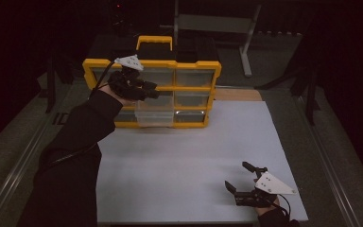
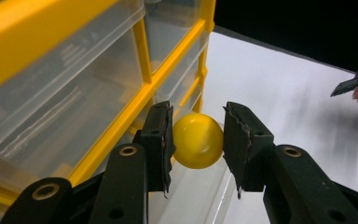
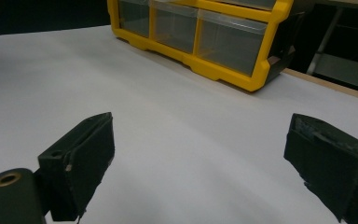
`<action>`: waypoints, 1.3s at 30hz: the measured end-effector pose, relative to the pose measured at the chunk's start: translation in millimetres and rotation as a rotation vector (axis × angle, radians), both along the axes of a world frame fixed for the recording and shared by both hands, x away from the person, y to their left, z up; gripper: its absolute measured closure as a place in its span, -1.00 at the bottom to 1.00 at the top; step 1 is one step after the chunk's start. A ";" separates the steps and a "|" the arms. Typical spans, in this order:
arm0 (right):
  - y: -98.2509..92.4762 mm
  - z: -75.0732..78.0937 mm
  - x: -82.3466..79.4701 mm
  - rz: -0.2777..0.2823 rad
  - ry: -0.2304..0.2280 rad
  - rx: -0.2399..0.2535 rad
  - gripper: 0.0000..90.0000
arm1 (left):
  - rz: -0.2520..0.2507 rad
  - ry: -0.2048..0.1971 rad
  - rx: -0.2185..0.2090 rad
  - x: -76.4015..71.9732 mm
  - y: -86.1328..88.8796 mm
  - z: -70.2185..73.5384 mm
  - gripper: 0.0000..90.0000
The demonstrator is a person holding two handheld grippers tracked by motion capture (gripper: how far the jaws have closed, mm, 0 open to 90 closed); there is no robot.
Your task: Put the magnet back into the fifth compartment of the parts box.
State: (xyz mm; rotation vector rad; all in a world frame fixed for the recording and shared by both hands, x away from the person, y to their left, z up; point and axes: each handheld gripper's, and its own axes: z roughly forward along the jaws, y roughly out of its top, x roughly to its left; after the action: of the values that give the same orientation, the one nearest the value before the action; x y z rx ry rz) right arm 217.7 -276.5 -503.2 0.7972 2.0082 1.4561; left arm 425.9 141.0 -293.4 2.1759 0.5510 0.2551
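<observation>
Left jaws grip a yellow ball (image 2: pixel 197 140); right jaws gape over the white table (image 1: pixel 184 161).

White worktop (image 1: pixel 189 161), wood strip showing along its far right edge. Yellow drawer organizer (image 1: pixel 196 71) stands upright at the far edge, one clear drawer (image 1: pixel 154 117) pulled out.

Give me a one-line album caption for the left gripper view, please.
Left gripper pinches a yellow ball above an open clear drawer of the yellow organizer.
</observation>
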 end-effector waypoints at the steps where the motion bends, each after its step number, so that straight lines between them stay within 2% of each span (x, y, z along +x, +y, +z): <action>1: 0.1 -0.1 0.0 0.000 0.000 0.000 -0.81 | 0.003 0.002 0.006 0.7 -0.7 -1.9 0.41; 9: -0.1 -0.1 -0.1 -0.001 0.002 -0.001 -0.81 | 0.020 0.026 -0.001 6.0 -1.8 -16.2 0.41; 16: 0.0 -0.3 -0.1 0.000 0.003 0.000 -0.81 | 0.067 0.054 0.026 11.4 -3.4 -28.3 0.40; 31: 0.1 -0.6 0.0 0.001 0.006 0.000 -0.81 | 0.111 0.100 0.093 14.3 -7.3 -31.8 0.40; 39: 0.0 -0.8 0.2 0.002 0.010 0.005 -0.81 | 0.110 0.128 0.130 16.1 -11.9 -33.6 0.40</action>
State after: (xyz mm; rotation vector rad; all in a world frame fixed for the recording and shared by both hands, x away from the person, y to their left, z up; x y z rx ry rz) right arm 217.9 -276.5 -504.0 0.8069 2.0143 1.4615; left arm 442.0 129.1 -327.0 2.3025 0.7467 0.2168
